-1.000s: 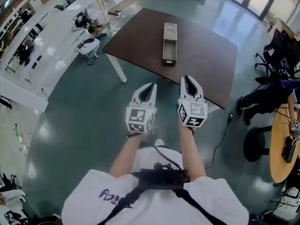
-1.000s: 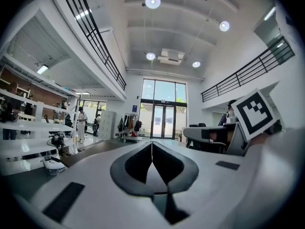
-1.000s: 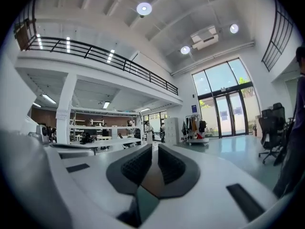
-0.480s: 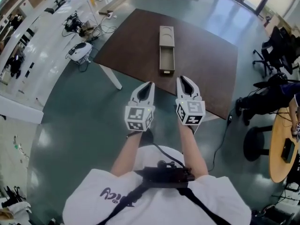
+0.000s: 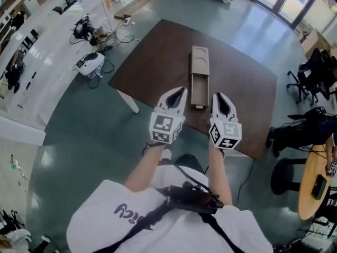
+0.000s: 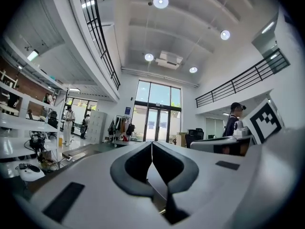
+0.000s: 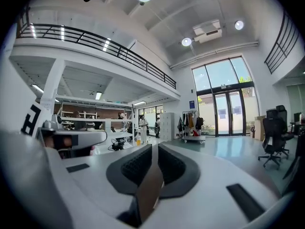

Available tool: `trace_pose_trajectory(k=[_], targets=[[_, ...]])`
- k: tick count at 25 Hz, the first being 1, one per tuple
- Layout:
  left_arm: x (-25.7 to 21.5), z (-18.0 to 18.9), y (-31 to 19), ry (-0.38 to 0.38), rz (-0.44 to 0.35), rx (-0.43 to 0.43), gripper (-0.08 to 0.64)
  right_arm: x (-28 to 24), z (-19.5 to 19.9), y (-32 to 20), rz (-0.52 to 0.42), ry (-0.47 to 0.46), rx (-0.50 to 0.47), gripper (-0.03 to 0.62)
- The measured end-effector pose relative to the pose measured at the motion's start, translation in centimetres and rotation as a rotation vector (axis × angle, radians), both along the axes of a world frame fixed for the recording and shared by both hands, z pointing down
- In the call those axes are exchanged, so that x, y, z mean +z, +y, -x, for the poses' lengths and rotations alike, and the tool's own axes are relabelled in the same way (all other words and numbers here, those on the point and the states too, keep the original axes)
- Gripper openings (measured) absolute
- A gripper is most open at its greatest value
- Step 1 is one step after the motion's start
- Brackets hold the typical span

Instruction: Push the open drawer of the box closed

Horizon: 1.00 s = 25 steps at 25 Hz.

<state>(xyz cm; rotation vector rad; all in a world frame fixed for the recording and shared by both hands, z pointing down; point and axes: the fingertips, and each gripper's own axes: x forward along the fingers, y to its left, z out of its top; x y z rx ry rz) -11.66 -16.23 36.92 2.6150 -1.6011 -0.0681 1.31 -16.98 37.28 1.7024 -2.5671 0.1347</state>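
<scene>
Closure is not yet begun: the drawer [image 5: 199, 92] stands pulled well out of the box [image 5: 200, 60] on the table [image 5: 152, 62], and nothing is seen inside it. On the box's drawer side, 2 grippers flank the drawer front. Left gripper [image 5: 180, 90] jaws are closed and empty. Right gripper [image 5: 219, 95] jaws are parted by 1 narrow slit, also empty.

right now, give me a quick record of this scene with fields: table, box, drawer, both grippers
table: dark brown rectangular tabletop on white legs
box: long tan wooden box lying on the tabletop, lengthwise away from the person
drawer: open, pulled out of the box's near end toward the person
left gripper: jaws together, empty, left of the drawer's front end in the head view
right gripper: jaws a thin slit apart, empty, right of the drawer's front end
contact: neither gripper seen touching the drawer
</scene>
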Motion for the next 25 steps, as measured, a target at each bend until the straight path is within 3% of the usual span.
trace_pose_trajectory(k=[4, 8, 13, 17, 25], targets=[[2.9, 0.5, -2.7, 0.005, 0.048, 0.048, 0.011, 3.2, -0.2, -1.8, 0.054, -0.014, 0.040, 0.029], [5.5, -2.6, -4.7, 0.005, 0.090, 0.099, 0.011, 5.8, -2.5, -3.4, 0.104, 0.007, 0.051, 0.029], [10.0, -5.6, -7.5, -0.035, 0.180, 0.099, 0.011, 11.7, -5.8, -4.7, 0.223, -0.050, 0.084, 0.029], [12.3, -5.6, -10.2, -0.064, 0.215, 0.087, 0.011, 16.8, -4.9, -5.3, 0.338, -0.091, 0.070, 0.029], [16.2, -6.2, -11.6, -0.080, 0.290, 0.094, 0.011, 24.3, -4.4, -5.2, 0.499, -0.041, 0.058, 0.029]])
